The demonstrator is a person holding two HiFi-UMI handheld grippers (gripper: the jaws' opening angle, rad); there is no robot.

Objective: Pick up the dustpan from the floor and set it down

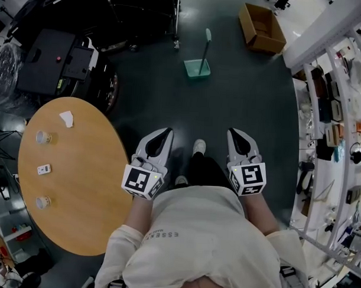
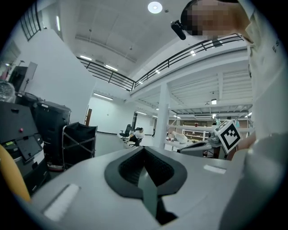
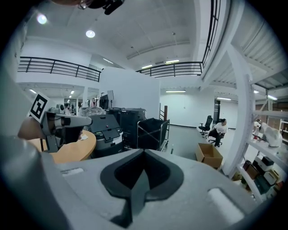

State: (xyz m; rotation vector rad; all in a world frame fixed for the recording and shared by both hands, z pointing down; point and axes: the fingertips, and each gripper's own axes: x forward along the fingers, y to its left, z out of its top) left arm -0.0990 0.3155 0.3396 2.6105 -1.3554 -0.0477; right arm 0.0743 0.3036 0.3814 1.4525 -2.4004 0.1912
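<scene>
The teal dustpan (image 1: 197,68) stands on the dark floor well ahead of the person's feet, its long handle (image 1: 205,47) sticking up. My left gripper (image 1: 167,133) and right gripper (image 1: 234,132) are held side by side at waist height, far short of the dustpan. Both are shut with nothing between the jaws. In the left gripper view the jaws (image 2: 144,149) meet along a closed seam, and the right gripper (image 2: 202,146) shows beside them. The right gripper view shows its jaws (image 3: 144,152) closed too, pointing slightly downward. I cannot make out the dustpan in either gripper view.
A round wooden table (image 1: 90,184) with a few small items stands at the left. Black office machines (image 1: 50,62) and a black cart (image 3: 152,133) are beyond it. A cardboard box (image 1: 261,28) lies on the floor at far right, next to white shelving (image 1: 335,116).
</scene>
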